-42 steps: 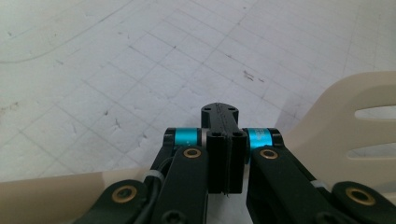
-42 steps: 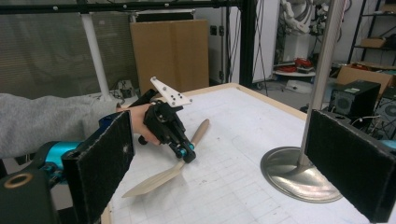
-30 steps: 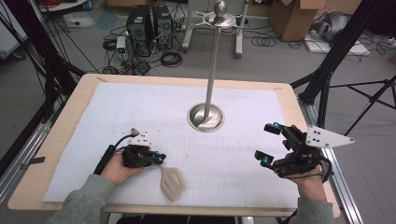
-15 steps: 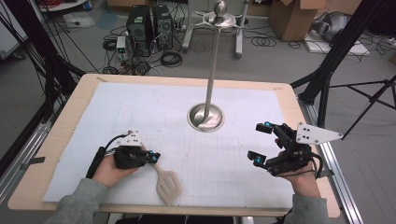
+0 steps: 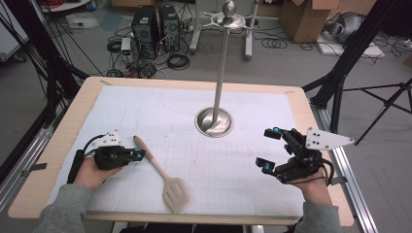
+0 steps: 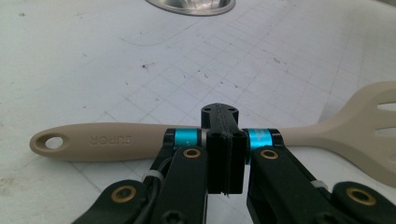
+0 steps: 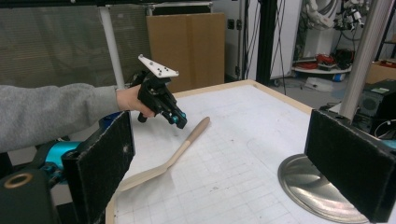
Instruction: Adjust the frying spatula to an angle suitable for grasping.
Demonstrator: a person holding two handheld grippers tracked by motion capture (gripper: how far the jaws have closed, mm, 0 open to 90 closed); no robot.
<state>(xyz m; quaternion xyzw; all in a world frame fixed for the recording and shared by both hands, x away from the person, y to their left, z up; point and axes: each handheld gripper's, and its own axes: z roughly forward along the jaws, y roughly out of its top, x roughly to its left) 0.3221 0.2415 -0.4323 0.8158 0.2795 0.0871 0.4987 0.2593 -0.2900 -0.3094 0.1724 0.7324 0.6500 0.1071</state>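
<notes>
Nearby, at 7 o'clock on the surface (image 5: 291, 102): left tool (image 5: 138, 154), jaws pressed together, holding nothing, just beside spatula (image 5: 163, 177) handle. Spatula lying flat, blade toward 6 o'clock. Probably light, stiff, smooth; best pinched mid-handle. Blade cut off in left gripper view. At 4 o'clock: right tool (image 5: 270, 150), jaws spread wide. Stand (image 5: 214, 121) behind.

Spatula (image 5: 163, 177) left of stand (image 5: 214, 121)

Bright, even overhead light; soft shadows, slightly grainy frames, blurred close foreground.
</notes>
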